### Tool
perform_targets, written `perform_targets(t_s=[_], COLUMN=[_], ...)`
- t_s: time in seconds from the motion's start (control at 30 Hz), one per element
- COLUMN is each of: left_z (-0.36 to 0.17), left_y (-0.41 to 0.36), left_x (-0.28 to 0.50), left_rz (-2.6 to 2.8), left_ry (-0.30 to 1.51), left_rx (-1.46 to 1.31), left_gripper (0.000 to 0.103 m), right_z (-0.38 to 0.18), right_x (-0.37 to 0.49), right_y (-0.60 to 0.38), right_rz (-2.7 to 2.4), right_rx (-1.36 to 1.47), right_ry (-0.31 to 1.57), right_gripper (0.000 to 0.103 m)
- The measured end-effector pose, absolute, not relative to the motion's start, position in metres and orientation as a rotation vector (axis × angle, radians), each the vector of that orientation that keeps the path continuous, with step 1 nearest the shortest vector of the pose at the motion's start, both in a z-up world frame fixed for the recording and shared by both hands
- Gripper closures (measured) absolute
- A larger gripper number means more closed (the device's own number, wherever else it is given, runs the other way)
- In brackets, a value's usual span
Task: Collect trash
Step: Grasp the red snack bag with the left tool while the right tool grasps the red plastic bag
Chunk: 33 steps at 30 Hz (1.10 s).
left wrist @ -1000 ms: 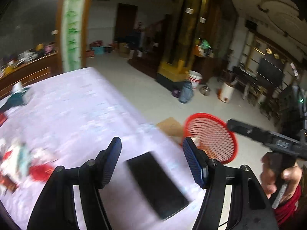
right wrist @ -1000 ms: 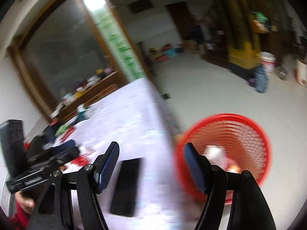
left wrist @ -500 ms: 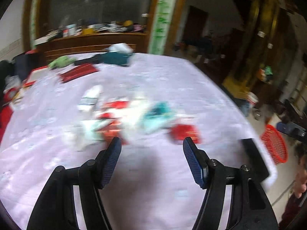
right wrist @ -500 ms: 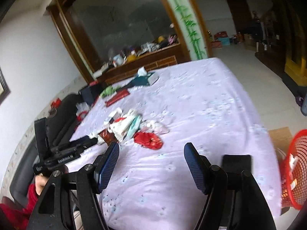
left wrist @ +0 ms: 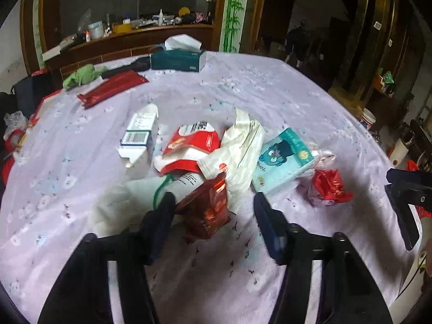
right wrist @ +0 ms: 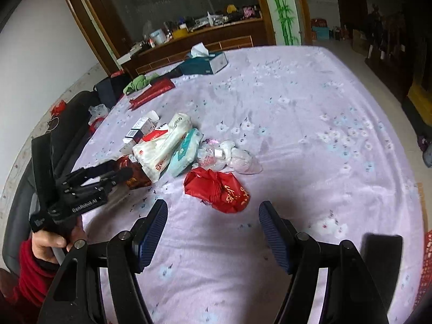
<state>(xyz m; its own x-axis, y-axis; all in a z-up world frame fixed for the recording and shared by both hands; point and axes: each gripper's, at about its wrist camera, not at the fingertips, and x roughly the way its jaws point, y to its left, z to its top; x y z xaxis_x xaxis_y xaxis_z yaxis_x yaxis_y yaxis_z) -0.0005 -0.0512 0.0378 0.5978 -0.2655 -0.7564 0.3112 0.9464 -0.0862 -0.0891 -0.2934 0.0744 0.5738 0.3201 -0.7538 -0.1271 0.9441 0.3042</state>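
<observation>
With both the left tongs (left wrist: pixel 213 210) and right tongs (right wrist: pixel 213 221) gaping empty, the left ones straddle the red foil wrapper (left wrist: pixel 206 209) at lower centre; closing on it looks next.

Right gripper (right wrist: pixel 213 225) fingers spread — red bag (right wrist: pixel 220 190) just ahead, lilac tablecloth (right wrist: pixel 310 124)

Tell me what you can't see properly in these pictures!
- Left wrist view: the white tube lies mostly hidden under the red foil packet.
- Right wrist view: the red basket is cut off by the picture's edge.
- Both views: shelf clutter is too small to name.
</observation>
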Motion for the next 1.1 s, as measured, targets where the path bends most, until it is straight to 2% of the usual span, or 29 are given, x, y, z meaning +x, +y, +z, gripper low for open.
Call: perform_targets(t_s=[0.07,0.43,0.47,0.5,0.57,0.6,0.7,0.73,1.1], left_z=[0.03,0.049,0.052,0.054,0.057,0.058,0.06,0.061,0.066], left_y=[-0.052,-0.039,-0.039,-0.04,-0.043,-0.044,-0.047,-0.048,-0.058], left_x=[0.004,-0.026,-0.03,-0.032,-0.038,-0.04,-0.043,-0.043,-0.049], left_rz=[-0.329,-0.395,-0.404,-0.408,-0.417,-0.421,-0.426,-0.427,-0.442], left_ry=[0.886,0.818,0.809,0.804,0.794,0.791,0.783,0.783,0.779], left_rx=[0.055,-0.045,-0.053,-0.055,-0.058,-0.059,-0.061,-0.064,-0.068], left_gripper=[0.068,0.069,0.069,0.069,0.069,0.069,0.069,0.069,0.069], right_z=[0.066,0.026,0.021,0.018,0.017,0.018,0.023,0.026,0.048], right_x=[-0.078,-0.041,-0.04,-0.04,-0.044,-0.047,-0.056,-0.06,-0.094], right_y=[-0.291,-0.274,-0.27,-0.267,-0.262,-0.259,-0.254,-0.253,-0.256], right_rz=[0.261,0.269,0.27,0.286,0.293,0.299,0.309,0.318,0.352], right_rx=[0.229,0.157,0.147,0.143,0.129,0.121,0.089,0.087,0.083], right_ry=[0.959,1.027,1.037,1.041,1.03,1.012,0.984,0.972,0.894], right_gripper=[0.028,0.028,0.034,0.052,0.059,0.07,0.082,0.092,0.094])
